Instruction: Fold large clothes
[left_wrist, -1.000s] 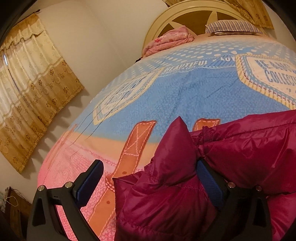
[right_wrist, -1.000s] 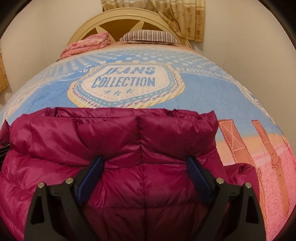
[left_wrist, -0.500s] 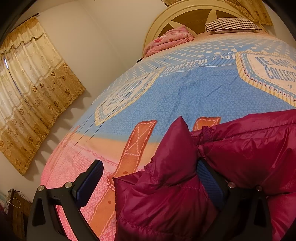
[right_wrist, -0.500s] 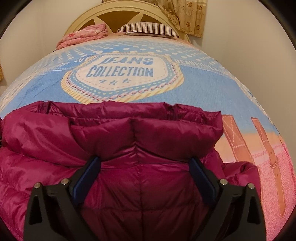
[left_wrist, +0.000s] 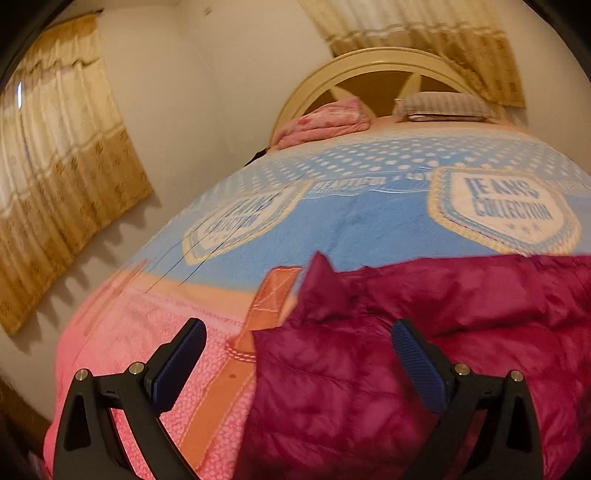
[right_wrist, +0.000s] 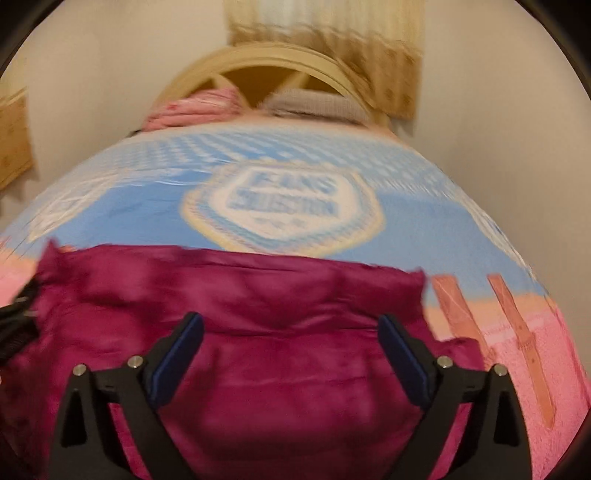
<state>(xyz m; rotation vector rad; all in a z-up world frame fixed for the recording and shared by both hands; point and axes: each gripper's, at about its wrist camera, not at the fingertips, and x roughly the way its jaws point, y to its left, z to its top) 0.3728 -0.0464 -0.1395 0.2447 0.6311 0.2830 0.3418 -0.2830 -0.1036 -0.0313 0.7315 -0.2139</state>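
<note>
Magenta puffer jacket (left_wrist: 424, 350) is lying folded on the printed bedspread (left_wrist: 369, 229), filling the left wrist view from 3 to 6 o'clock, with one corner peaking up just above centre. Left gripper (left_wrist: 297, 356) is standing wide open — its fingers (left_wrist: 177, 363) are gripping nothing; the 7 o'clock finger is hanging over bare pink bedspread, the 5 o'clock finger over the jacket, contact impossible to confirm. A pink folded blanket (left_wrist: 325, 122) and a striped pillow (left_wrist: 443, 105) are resting against the arched headboard (left_wrist: 369, 61) at 12 to 1 o'clock. A golden curtain (left_wrist: 55, 184) is hanging at 9 o'clock.

Right wrist view, blurred: the jacket (right_wrist: 258, 350) is occupying the lower half, its far edge running across the middle from 9 to 3 o'clock. Right gripper (right_wrist: 290, 356) is spread wide above it, holding nothing. Bedspread (right_wrist: 147, 199) is showing a badge print at centre — lettering unreadable. A black gripper part is intruding at 8 o'clock.
</note>
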